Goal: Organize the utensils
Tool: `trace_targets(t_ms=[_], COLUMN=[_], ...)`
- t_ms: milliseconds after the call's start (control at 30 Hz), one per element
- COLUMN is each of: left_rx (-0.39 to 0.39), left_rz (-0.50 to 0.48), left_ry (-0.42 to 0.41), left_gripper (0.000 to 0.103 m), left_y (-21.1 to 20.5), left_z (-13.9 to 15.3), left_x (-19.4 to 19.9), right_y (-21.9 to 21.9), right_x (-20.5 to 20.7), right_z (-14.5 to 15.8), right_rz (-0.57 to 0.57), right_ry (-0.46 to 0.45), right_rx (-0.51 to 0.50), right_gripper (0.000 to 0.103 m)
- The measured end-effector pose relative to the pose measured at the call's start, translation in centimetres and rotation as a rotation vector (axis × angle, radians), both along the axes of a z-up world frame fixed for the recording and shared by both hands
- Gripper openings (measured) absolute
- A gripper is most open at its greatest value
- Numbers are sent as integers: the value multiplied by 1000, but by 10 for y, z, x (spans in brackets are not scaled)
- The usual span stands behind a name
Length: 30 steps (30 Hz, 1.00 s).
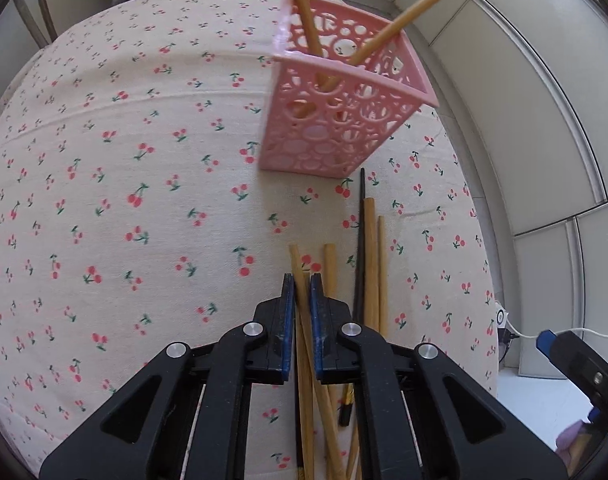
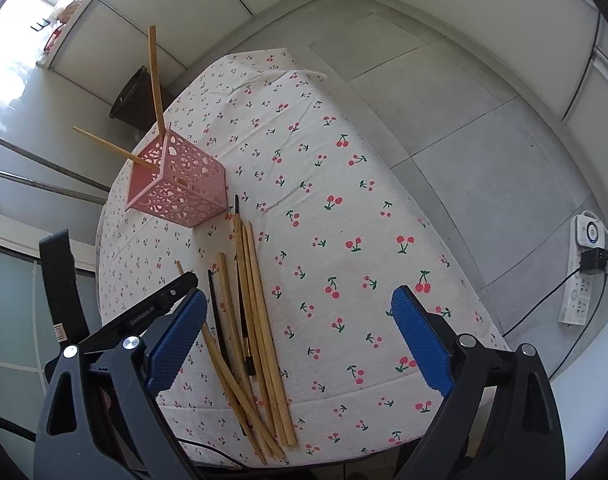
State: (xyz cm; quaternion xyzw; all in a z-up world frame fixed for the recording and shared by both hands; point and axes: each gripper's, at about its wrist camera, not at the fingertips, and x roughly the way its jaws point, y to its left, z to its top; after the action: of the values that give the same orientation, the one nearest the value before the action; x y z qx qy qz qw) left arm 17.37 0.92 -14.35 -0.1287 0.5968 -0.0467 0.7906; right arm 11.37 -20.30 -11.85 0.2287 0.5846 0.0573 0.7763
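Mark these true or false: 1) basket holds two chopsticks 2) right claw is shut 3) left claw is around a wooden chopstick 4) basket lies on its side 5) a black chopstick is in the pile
1) Basket holds two chopsticks: true.
2) Right claw is shut: false, it is wide open and holds nothing.
3) Left claw is around a wooden chopstick: true.
4) Basket lies on its side: false, it stands upright.
5) A black chopstick is in the pile: true.
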Motion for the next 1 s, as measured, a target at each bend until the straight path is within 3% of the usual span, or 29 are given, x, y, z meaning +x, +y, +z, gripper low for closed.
trace_targets(t_ms=[267, 333, 400, 500, 633, 733, 933, 967, 1000], left_rx=[-79, -38, 92, 7, -27, -78, -92, -60, -40], left_rz=[24, 19, -11, 77, 161, 195, 156, 152, 146], left_ry=[-34, -35, 8, 132, 158, 167, 182, 167, 159], left_gripper=[7, 7, 12, 21, 31, 31, 31, 25, 10], left_y=[43, 49, 49, 81, 111, 122, 108, 104, 101], left_z=[27, 31, 17, -16, -24, -22, -29, -28, -30], left_x=[-26, -29, -28, -27, -29, -30, -33, -33, -31], right_y=[27, 35, 44, 57, 62, 63, 65, 65, 65], right_x=[19, 22, 23, 21, 20, 20, 17, 17, 16], right_z=[-36, -45, -48, -46, -43, -40, -36, -35, -35], right_rz=[17, 13, 26, 52, 65, 68, 87, 87, 87], right_ry=[85, 108, 118, 107, 102, 95, 88, 85, 83], right_rx=[-9, 18, 30, 18, 22, 25, 28, 26, 24], right_gripper=[91, 91, 91, 91, 91, 91, 91, 91, 91])
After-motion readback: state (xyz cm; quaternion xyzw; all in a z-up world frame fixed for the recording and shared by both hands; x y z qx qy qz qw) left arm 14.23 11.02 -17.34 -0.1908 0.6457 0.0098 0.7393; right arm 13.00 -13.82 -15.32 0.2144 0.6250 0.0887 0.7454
